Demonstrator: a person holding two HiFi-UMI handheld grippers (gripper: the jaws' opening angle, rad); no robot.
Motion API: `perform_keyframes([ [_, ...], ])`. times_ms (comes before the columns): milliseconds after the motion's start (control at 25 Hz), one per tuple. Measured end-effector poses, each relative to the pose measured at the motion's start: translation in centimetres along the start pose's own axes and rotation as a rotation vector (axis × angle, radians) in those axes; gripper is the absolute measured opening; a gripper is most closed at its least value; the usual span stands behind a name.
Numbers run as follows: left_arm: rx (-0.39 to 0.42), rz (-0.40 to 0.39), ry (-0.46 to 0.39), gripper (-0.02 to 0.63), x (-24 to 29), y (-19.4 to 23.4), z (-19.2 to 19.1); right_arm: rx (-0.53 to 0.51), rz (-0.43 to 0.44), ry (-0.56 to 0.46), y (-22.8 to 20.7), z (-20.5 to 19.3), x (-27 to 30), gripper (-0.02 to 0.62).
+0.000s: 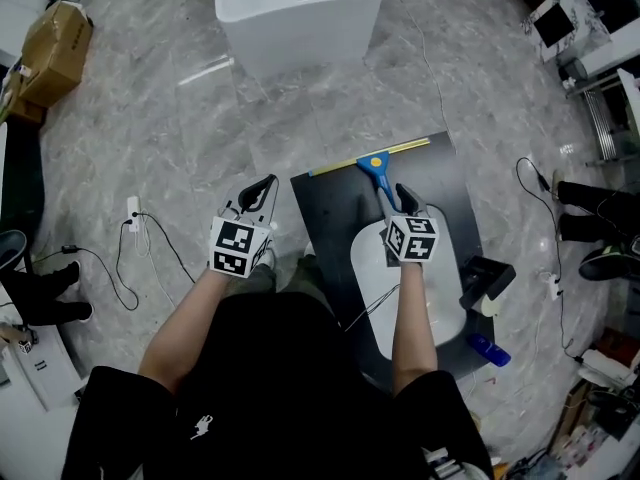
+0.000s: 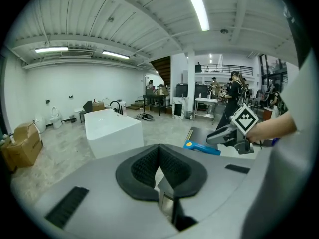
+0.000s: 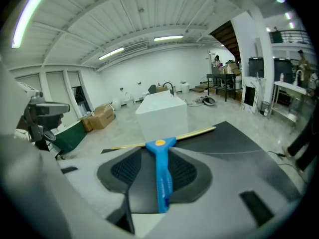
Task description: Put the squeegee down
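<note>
The squeegee (image 1: 379,172), with a blue handle and a long yellow blade, lies on a black mat (image 1: 445,173) on the floor. Its blade sits at the mat's far edge. My right gripper (image 1: 408,198) hovers over the near end of the handle. In the right gripper view the squeegee (image 3: 162,176) shows between the jaws of the right gripper (image 3: 159,152), which stand apart with a gap on each side, so it is open. My left gripper (image 1: 262,189) is off the mat to the left, shut on nothing, its pads (image 2: 149,163) meeting. The squeegee (image 2: 202,147) also appears in the left gripper view.
A white oval basin (image 1: 425,303) lies on the mat's near part. A black block (image 1: 488,280) and a blue bottle (image 1: 490,349) sit at its right edge. A white bathtub (image 1: 297,13) stands ahead, a cardboard box (image 1: 55,48) far left, and cables (image 1: 150,243) to the left.
</note>
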State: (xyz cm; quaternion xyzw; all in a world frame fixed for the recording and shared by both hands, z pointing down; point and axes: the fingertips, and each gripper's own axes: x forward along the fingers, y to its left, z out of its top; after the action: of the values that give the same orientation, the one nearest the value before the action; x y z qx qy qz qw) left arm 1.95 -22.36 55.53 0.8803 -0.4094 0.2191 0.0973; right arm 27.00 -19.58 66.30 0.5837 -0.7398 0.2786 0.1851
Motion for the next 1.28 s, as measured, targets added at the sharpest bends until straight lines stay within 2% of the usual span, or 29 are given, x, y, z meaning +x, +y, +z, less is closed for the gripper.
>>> perform_keyframes([
  [200,0.015,-0.119,-0.035,0.003,-0.6,-0.8,1.5,0.054,-0.105,-0.090,0.5,1.2,-4.1,0.004],
  [360,0.041,-0.243,-0.057,0.003,-1.6,-1.8,3.0,0.119,-0.179,-0.160,1.7,2.2,-7.8,0.002],
  [480,0.088,-0.317,-0.088,0.002,-2.6,-2.6,4.0,0.123,-0.225,-0.206,3.3,3.0,-10.4,0.002],
  [640,0.130,-0.384,-0.136,0.003,-3.9,-3.3,5.3,0.111,-0.261,-0.269,6.1,4.2,-13.8,0.002],
  [840,0.127,-0.460,-0.193,0.002,-6.1,-3.5,6.9,0.117,-0.310,-0.355,9.8,5.4,-18.1,0.002],
  [1040,0.130,-0.505,-0.247,0.002,-8.5,-2.9,7.8,0.122,-0.369,-0.425,13.6,5.9,-21.5,0.002],
  [1280,0.143,-0.505,-0.295,0.002,-11.3,-1.7,8.9,0.143,-0.445,-0.484,17.4,6.4,-25.1,0.002],
])
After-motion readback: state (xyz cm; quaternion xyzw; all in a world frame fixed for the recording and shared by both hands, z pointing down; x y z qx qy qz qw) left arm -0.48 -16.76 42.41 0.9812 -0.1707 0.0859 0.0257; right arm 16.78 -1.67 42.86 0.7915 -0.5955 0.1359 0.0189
